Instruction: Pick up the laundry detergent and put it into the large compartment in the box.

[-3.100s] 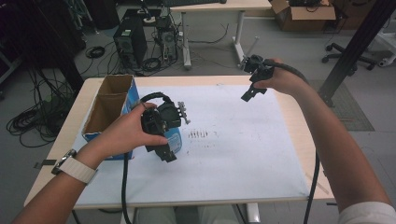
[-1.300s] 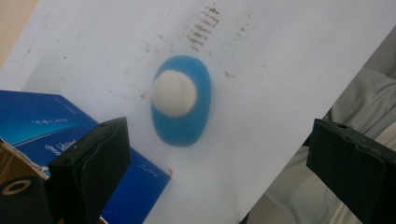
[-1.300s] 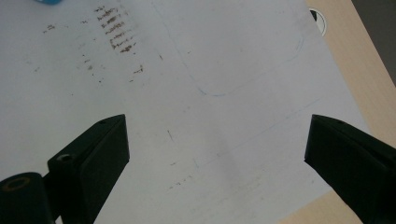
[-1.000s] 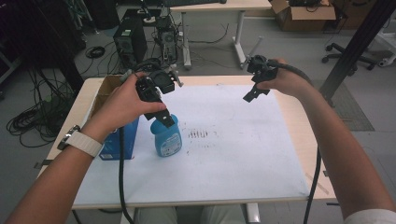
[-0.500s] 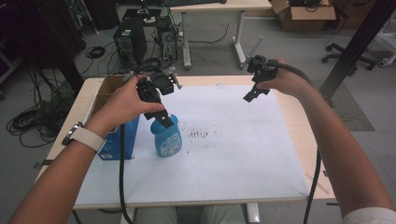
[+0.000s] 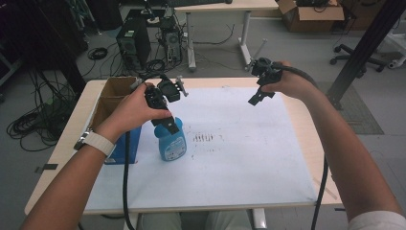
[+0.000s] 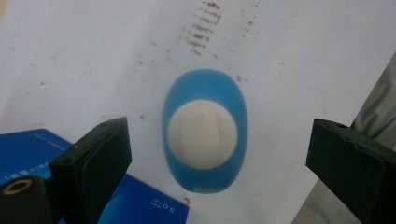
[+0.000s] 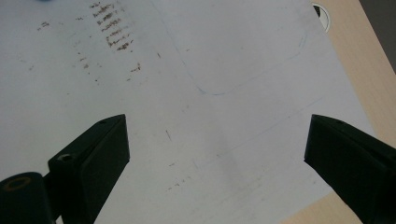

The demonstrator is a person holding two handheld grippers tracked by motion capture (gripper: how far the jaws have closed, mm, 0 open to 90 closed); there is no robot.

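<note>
Left gripper (image 6: 168,125) hovers right above the blue bottle (image 6: 172,142), jaws wide apart; the bottle stands just beside the blue box (image 6: 125,143). An off-centre descent could tip it.

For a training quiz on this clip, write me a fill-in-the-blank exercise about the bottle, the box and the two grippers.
1. The blue bottle stands upright and has a ____ cap.
2. The left gripper hangs directly above the bottle with its jaws ____.
3. Beside the bottle stands a blue box, its top flaps ____.
4. The right gripper hovers over the bare ____ mat with nothing between its jaws.

Missing words: white; open; open; white
</note>
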